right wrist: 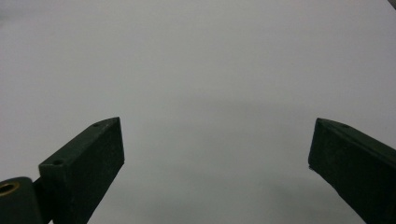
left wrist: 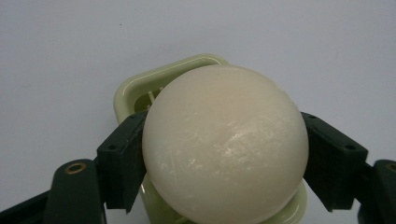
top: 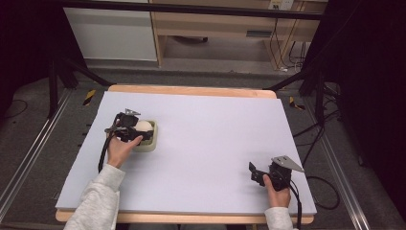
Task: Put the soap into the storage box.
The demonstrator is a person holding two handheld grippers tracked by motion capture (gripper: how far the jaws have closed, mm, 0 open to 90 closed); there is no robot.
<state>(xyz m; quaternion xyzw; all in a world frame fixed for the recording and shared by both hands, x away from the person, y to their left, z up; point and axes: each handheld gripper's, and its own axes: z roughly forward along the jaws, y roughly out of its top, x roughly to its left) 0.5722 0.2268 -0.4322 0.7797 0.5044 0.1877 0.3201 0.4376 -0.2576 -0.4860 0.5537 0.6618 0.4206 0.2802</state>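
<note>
A pale lavender-grey sheet [top: 206, 143] covers the wooden table [top: 191, 90], and everything sits on it. At its left side stands a small pale green square dish [top: 152, 142]. Over the dish is a cream-white ball [left wrist: 225, 144], smooth and faintly glossy. The left gripper [top: 139, 133] clamps this ball: in the left gripper view the two black jaws press against its opposite sides, spread just as wide as the ball, with the dish's rim [left wrist: 140, 88] showing behind and below. The right gripper [top: 256, 173] rests near the sheet's front right corner, well apart from the dish, jaws spread wide over bare sheet, holding nothing.
</note>
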